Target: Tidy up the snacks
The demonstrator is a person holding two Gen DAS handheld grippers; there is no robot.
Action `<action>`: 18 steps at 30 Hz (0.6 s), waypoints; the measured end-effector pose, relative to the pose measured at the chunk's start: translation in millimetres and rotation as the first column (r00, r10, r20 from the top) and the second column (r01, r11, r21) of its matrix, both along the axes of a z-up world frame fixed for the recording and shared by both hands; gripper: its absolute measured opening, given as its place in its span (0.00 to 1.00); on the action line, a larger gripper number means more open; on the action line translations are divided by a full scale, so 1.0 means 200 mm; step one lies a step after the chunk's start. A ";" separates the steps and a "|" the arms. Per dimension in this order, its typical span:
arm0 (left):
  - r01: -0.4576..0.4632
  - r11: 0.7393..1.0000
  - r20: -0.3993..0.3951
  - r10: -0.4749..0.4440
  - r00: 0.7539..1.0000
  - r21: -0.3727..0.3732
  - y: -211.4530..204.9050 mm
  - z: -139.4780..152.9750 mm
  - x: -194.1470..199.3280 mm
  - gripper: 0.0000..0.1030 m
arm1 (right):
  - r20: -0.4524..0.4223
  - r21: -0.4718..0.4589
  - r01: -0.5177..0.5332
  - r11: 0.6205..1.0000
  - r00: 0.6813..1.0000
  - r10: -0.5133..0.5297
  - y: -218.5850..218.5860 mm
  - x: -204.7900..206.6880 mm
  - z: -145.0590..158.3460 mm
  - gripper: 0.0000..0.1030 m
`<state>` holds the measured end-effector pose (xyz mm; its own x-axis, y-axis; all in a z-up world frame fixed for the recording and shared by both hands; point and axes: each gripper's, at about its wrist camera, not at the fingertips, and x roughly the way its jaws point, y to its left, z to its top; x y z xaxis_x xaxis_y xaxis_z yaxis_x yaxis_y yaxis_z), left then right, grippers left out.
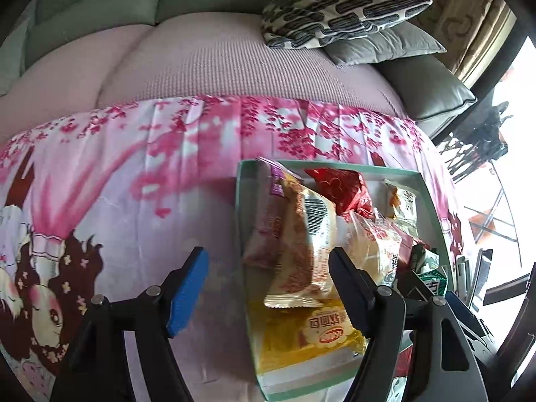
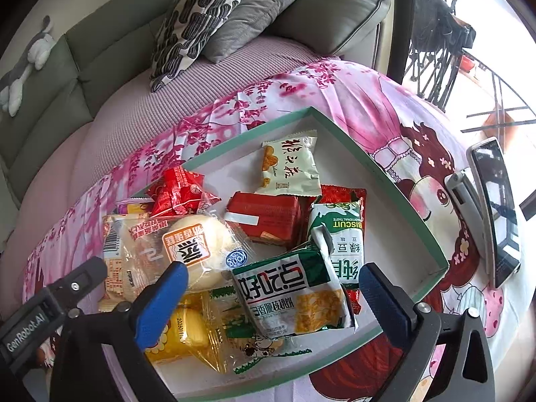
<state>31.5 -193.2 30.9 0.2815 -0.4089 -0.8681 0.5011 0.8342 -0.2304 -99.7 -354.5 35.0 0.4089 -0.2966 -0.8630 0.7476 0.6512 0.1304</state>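
The shallow white cardboard box with a mint-green rim (image 2: pixel 338 130) sits on a pink cherry-blossom cartoon-print cloth (image 2: pixel 385 107) spread over a surface that could be a tabletop, and it holds the whole heap of wrapped snacks. In the right wrist view the right hand-held gripper (image 2: pixel 271 288) stands wide open with nothing clamped — its blue-padded fingers straddle the green-and-white walnut-cookie packet (image 2: pixel 288 294), which lies between them without either pad pressing on it. At about ten o'clock from that packet lies the clear-wrapped round pale bun with an orange label (image 2: pixel 197 251), touching the left finger; at seven o'clock is a yellow clear-wrapped cake packet (image 2: pixel 191 331); at one o'clock a green-and-white biscuit packet (image 2: pixel 338 234); at twelve o'clock a red rectangular wafer packet (image 2: pixel 264 217). Farther out at twelve o'clock lies a pale green cracker sachet (image 2: pixel 291 167), and at eleven o'clock a red crinkled foil packet (image 2: pixel 177 191). In the left wrist view the left hand-held gripper (image 1: pixel 268 271) is partly open and empty — its blue-padded finger (image 1: pixel 187 288) hangs over the cloth outside the box wall, its other finger over the box, beside a cream-and-pink bread packet (image 1: pixel 301 251) standing on edge at one o'clock from the gripper's middle. A white smartphone on a grey stand (image 2: pixel 495 211) sits on the cloth at three o'clock from the box.
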 end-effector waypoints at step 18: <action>-0.112 0.982 0.169 0.086 0.982 0.152 0.13 0.06 -0.04 0.81 | -0.012 -0.011 -0.047 0.999 0.999 0.047 0.05 0.02 0.02 1.00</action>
<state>22.7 -167.2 43.6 0.4551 -0.2318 -0.8598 0.4339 0.9009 -0.0132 -95.4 -344.4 38.3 0.4123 -0.2868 -0.8647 0.7173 0.6873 0.1140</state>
